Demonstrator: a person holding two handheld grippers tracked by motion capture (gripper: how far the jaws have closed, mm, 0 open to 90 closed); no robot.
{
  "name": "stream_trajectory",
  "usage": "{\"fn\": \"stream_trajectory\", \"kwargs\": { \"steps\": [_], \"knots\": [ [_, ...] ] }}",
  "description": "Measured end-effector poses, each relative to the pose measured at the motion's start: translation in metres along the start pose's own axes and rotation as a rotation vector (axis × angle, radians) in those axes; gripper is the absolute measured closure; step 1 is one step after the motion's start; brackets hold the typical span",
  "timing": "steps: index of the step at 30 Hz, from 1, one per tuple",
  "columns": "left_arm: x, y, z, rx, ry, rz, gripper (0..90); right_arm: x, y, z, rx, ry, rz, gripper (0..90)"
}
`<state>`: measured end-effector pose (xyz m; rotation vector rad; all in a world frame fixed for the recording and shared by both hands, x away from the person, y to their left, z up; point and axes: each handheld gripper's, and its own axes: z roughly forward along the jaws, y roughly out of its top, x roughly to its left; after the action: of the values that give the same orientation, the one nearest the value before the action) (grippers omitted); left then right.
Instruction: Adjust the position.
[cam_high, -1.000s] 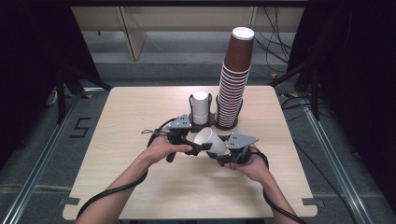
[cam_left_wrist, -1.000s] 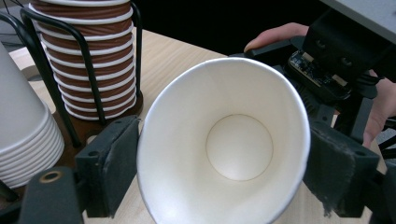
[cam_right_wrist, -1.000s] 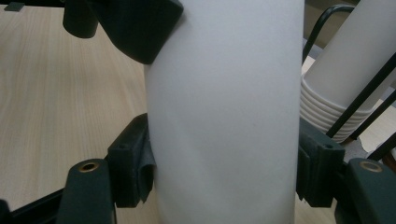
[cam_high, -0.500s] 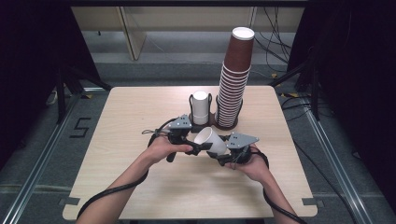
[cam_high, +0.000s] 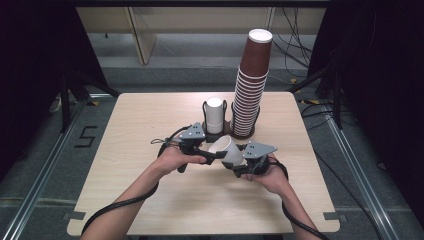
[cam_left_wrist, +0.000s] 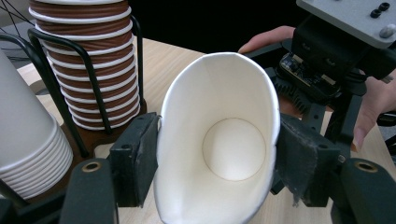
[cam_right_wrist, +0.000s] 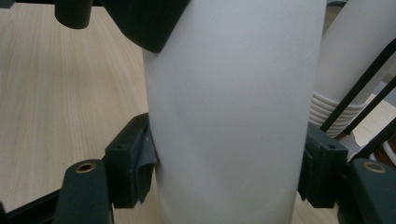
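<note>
White paper cup (cam_high: 227, 150) held on its side above counter (cam_high: 125, 150), in front of cup rack, between both tools. Left tool (cam_left_wrist: 215, 158) clenched on cup near rim, jaws just closing, rim squeezed to oval. Right tool (cam_right_wrist: 224, 172) gripped cup body from opposite end. Tall brown cup stack (cam_high: 251, 85) and short white cup stack (cam_high: 215, 114) stood upright in black wire holder (cam_left_wrist: 88, 74) just behind.

Matt white paper cup (cam_left_wrist: 219, 154); pale wood-grain table (cam_high: 150, 120).
</note>
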<state>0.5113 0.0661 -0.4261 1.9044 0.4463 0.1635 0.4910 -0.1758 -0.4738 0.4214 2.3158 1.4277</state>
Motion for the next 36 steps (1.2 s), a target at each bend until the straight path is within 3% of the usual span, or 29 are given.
{"fn": "stream_trajectory", "kwargs": {
  "steps": [1,2,4,14,17,20,22,30,33,36],
  "knots": [
    [0.0,0.0,0.0,0.0,0.0,0.002,34.1,0.001,0.0,0.0,0.005,-0.003,0.013,31.5],
    [0.0,0.0,0.0,-0.007,-0.007,0.001,34.3,-0.001,0.0,0.0,0.004,0.002,-0.01,31.3],
    [-0.001,0.001,0.0,0.0,-0.001,0.009,34.6,-0.002,0.0,0.001,0.008,-0.002,-0.01,30.8],
    [-0.003,0.003,-0.002,0.004,0.006,0.027,34.5,-0.001,0.001,0.002,0.008,0.0,0.017,29.1],
    [-0.003,0.004,-0.002,0.004,0.007,0.026,34.4,-0.003,0.001,0.002,0.006,-0.002,-0.007,28.8],
    [-0.003,0.004,-0.002,0.003,0.009,0.03,34.4,-0.001,0.0,0.0,0.016,-0.017,0.034,26.8],
    [-0.003,0.005,-0.001,-0.005,0.001,0.033,34.2,-0.004,0.0,0.0,0.007,-0.022,0.027,25.1],
    [-0.007,0.012,-0.003,0.011,0.024,0.077,33.8,-0.007,-0.004,-0.001,0.024,-0.04,0.027,15.5],
    [-0.008,0.014,-0.005,0.027,0.031,0.097,33.6,-0.007,-0.005,-0.002,0.03,-0.048,0.065,15.1],
    [-0.007,0.016,-0.006,0.05,0.042,0.118,33.5,-0.008,-0.007,-0.004,0.035,-0.053,0.061,15.1]
  ]
}}
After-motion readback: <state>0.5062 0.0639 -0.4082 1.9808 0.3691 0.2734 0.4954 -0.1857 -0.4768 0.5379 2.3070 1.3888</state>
